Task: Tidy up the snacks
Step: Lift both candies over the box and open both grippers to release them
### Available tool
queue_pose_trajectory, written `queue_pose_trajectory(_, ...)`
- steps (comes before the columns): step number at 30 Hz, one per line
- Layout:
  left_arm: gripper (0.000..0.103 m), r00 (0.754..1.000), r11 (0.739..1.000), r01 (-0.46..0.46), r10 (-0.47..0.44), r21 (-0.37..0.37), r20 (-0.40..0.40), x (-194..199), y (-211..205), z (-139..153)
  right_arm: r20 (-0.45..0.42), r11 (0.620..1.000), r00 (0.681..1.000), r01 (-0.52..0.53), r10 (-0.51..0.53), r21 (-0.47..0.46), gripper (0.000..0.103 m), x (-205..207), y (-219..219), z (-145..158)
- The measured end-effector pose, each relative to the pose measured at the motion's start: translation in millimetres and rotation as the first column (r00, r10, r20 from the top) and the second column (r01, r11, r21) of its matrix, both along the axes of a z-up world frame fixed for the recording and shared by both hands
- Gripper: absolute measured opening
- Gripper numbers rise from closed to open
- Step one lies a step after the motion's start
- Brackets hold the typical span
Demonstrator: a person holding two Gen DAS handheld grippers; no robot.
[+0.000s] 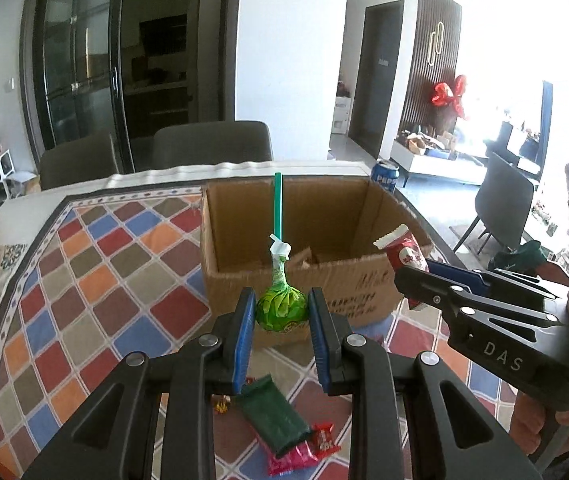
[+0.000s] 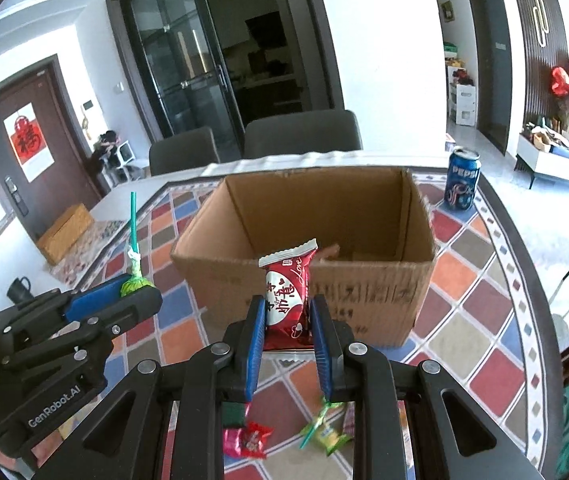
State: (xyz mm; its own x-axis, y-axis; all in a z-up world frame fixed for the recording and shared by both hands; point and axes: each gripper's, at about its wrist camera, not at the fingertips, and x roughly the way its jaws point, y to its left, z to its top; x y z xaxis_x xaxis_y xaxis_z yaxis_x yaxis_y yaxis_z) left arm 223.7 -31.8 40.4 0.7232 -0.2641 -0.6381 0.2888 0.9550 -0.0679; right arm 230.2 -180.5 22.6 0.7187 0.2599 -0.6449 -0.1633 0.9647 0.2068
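Nearest, in front of the cardboard box, loose snacks lie on the checkered tablecloth. Above them the left gripper is clamped on a green lollipop (stick upright), and the right gripper is clamped on a red snack packet, both just short of the box's near wall. Beyond the box's right corner stands a Pepsi can

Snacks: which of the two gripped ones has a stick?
The green-wrapped round lollipop in the left gripper; the right gripper's red flat packet has none.
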Motion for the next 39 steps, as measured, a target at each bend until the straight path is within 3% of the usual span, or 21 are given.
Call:
queue_pose_trajectory(7,0.027,1.0,1.0,0.014,-0.014,0.003,0.01,20.5,-7.9,10.5,0.028,1.0,0.999,0.02,-0.019,-0.009,0.024,16.4,-5.8,13.7)
queue_pose_trajectory(16,0.027,0.999,1.0,0.018,-0.018,-0.018,-0.036,62.8,-11.3,15.6,0.023,0.999,0.999,0.036,-0.036,-0.021,0.024,49.8,-12.4,19.2)
queue_pose_trajectory(29,0.027,0.986,1.0,0.013,-0.016,-0.02,-0.163,115.3,-14.0,-12.5,-0.054,0.997,0.998,0.042,-0.045,-0.058,0.024,85.5,-10.6,-4.0)
queue_pose_trajectory(32,0.039,0.987,1.0,0.0,-0.002,-0.01,-0.162,113.6,-13.2,-13.8,-0.055,0.997,0.997,0.041,-0.045,-0.068,0.025,88.5,-9.9,-7.4)
queue_pose_trajectory(35,0.043,0.989,1.0,-0.012,0.016,0.028,-0.146,106.9,-13.3,-12.7,-0.057,0.996,0.997,0.052,-0.056,-0.069,0.031,86.4,-9.0,-6.8)
queue_pose_trajectory(39,0.046,0.99,0.998,-0.017,0.024,0.058,-0.138,95.1,-14.4,-9.7,-0.052,0.997,0.997,0.05,-0.053,-0.064,0.031,76.8,-9.7,-6.2)
